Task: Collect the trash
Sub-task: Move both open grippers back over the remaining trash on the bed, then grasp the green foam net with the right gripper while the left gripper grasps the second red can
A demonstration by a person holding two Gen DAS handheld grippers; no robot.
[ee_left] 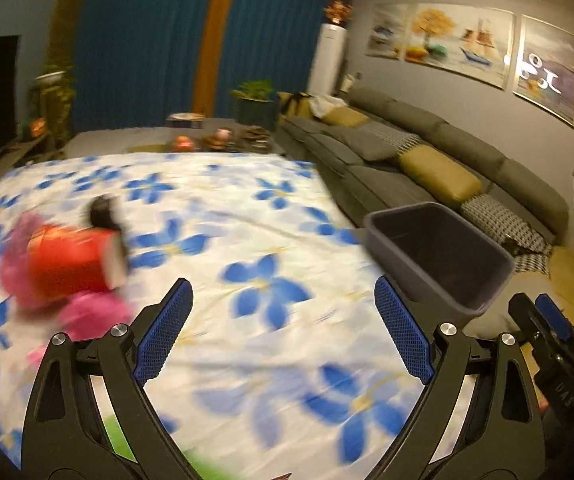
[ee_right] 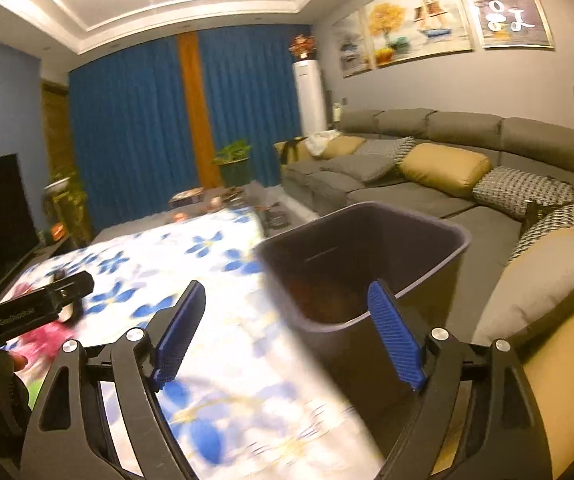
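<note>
Floral cloth (ee_left: 247, 208); bin (ee_left: 439, 256) at edge.

Wide-spread right claw (ee_right: 287, 332) empty above dark bin (ee_right: 439, 240), floral cloth (ee_right: 247, 360) beside

Tablecloth (ee_left: 247, 208): white, printed with blue flowers, pale yellow centres. Cup (ee_left: 73, 260): red, pale inside; pink crumpled trash (ee_left: 95, 316) seen beside it. Bin (ee_left: 443, 256): dark grey. Gripper pads (ee_left: 163, 332): blue, ribbed, set on black frames. Curtains (ee_right: 135, 128): deep blue, split by orange strip. Sofa (ee_right: 467, 136): grey; cushions (ee_right: 445, 168) mustard yellow, others black-and-white patterned.
</note>
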